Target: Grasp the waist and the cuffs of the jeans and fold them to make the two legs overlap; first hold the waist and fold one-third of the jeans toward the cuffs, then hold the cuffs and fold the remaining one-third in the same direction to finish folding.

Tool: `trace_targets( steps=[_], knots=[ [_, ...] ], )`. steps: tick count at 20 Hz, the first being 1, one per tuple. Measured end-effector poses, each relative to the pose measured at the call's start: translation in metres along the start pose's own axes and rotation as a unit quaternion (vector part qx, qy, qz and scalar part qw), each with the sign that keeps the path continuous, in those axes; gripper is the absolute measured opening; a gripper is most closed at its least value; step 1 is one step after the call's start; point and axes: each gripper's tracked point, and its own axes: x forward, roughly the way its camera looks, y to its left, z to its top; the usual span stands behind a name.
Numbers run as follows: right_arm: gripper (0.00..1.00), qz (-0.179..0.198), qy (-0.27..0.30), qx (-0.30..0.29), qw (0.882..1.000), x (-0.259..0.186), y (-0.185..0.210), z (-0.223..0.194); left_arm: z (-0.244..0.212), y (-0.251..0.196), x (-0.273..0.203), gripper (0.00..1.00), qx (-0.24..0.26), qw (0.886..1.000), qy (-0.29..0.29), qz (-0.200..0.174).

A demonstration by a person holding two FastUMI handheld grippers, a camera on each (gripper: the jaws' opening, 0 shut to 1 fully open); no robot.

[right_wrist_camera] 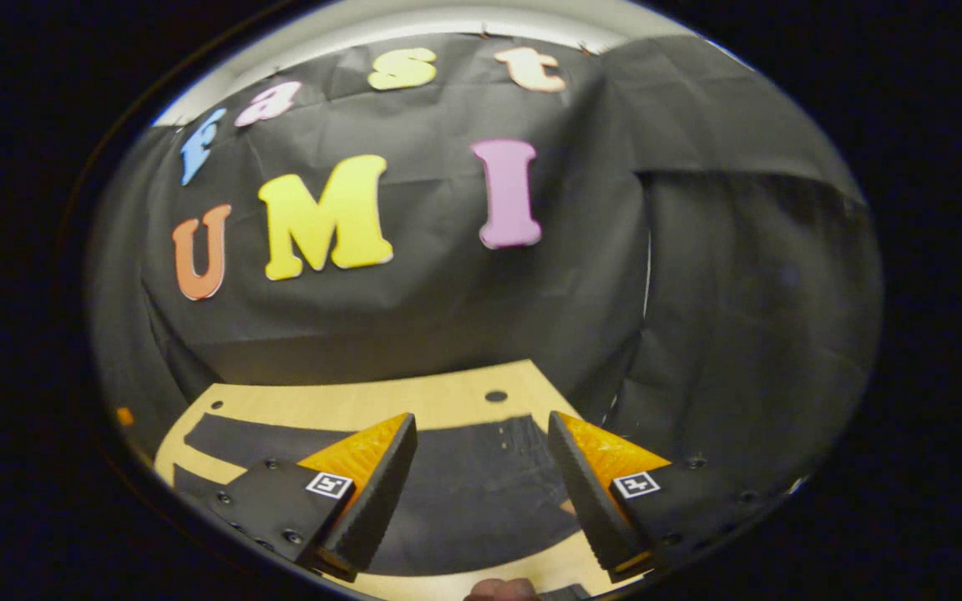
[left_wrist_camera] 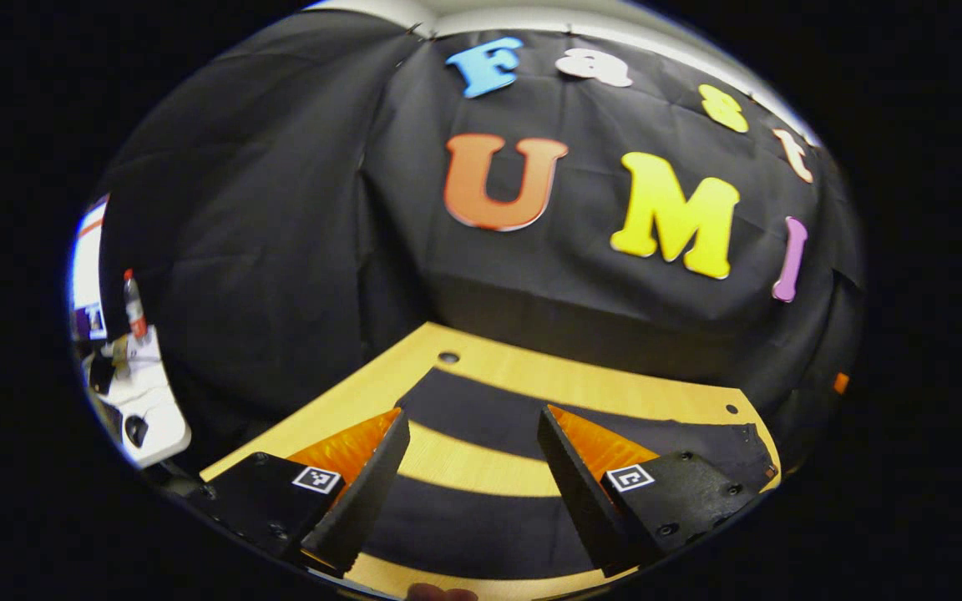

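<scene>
Light: dim booth, brighter strip overhead along the top rim
Table: pale wooden table evenly lit, no glare
Edges: strong fisheye bending, soft blur near rims

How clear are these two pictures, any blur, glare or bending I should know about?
Left gripper view: sharp and evenly lit, but the fisheye bows the table edge and the two legs of the jeans into curved bands. Right gripper view: dimmer overall, the jeans look soft and hard to read against the dark cloth; no strong glare in either.
</scene>
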Motion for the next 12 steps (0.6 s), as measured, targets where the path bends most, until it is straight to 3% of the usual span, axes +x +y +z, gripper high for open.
trace_targets(
  steps=[2, 3, 6, 10, 12],
  knots=[
    [0.96, -0.009, 0.071, 0.106, 0.992, 0.003, -0.03, -0.03, -0.052, 0.033, -0.004, 0.99, -0.087, 0.993, 0.074, 0.02],
    [0.94, -0.015, 0.094, 0.149, 0.984, 0.006, -0.053, -0.049, -0.075, 0.044, -0.009, 0.99, -0.143, 0.983, 0.107, 0.03],
    [0.98, -0.038, 0.163, 0.235, 0.958, 0.005, -0.101, -0.105, -0.121, 0.073, -0.022, 0.99, -0.295, 0.939, 0.167, 0.054],
    [0.98, -0.045, 0.215, 0.341, 0.914, 0.012, -0.113, -0.15, -0.162, 0.11, -0.025, 0.99, -0.413, 0.886, 0.196, 0.076],
    [0.98, -0.038, 0.228, 0.381, 0.895, 0.016, -0.12, -0.162, -0.167, 0.114, -0.02, 0.99, -0.448, 0.868, 0.196, 0.083]
  ],
)
